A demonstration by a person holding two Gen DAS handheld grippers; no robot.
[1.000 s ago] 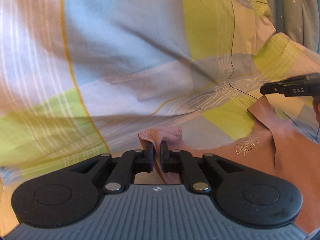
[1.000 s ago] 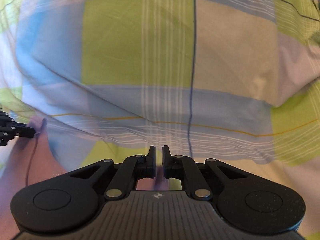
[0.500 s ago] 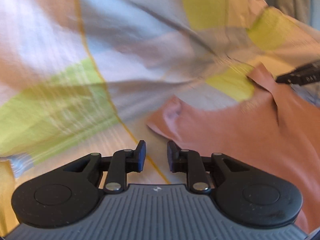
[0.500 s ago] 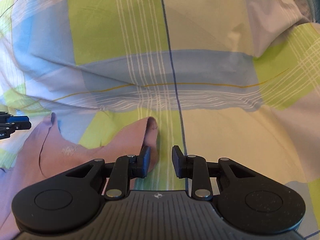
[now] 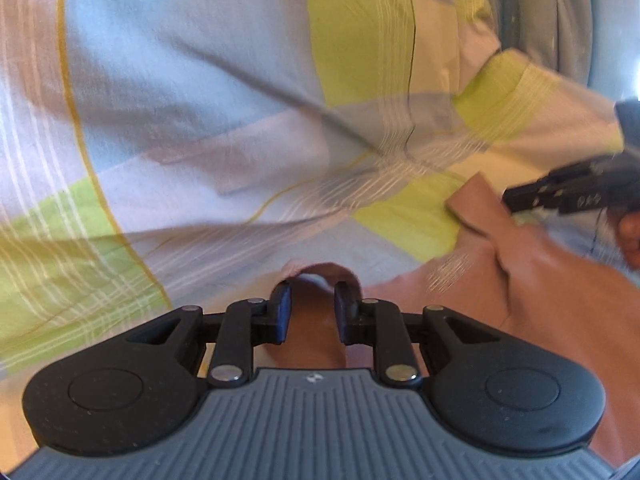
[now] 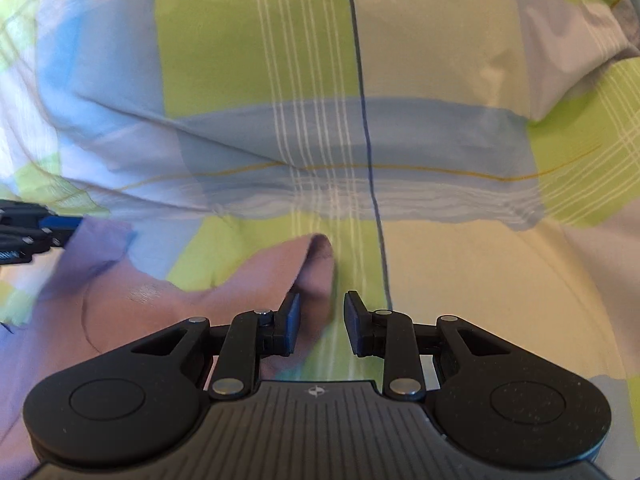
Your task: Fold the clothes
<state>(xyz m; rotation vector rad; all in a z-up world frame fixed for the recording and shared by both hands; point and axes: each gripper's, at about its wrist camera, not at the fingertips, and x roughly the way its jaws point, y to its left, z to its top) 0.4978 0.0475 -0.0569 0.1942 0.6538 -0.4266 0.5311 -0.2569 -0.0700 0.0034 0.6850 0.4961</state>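
A terracotta-pink garment [image 5: 520, 300] lies flat on a checked bedsheet [image 5: 200, 120]. My left gripper [image 5: 313, 296] is open, and one garment corner lies between its jaws without being pinched. In the right wrist view the same garment [image 6: 140, 320] fills the lower left. Its other corner lies just ahead and left of my right gripper [image 6: 322, 308], which is also open and grips nothing. From the left wrist camera the right gripper [image 5: 512, 200] shows at the right edge, over that far corner. The left gripper [image 6: 68, 230] shows at the left edge of the right wrist view.
The sheet [image 6: 440, 280], in green, blue and cream squares, spreads in rumpled folds all around. A raised bulge of bedding [image 6: 580, 40] sits at the upper right. Grey curtain folds [image 5: 560, 8] hang beyond the bed. A hand [image 5: 628, 236] holds the right gripper.
Both grippers were shut on garment corners and have opened, letting the cloth drop onto the sheet. The left gripper then moved back over its corner.
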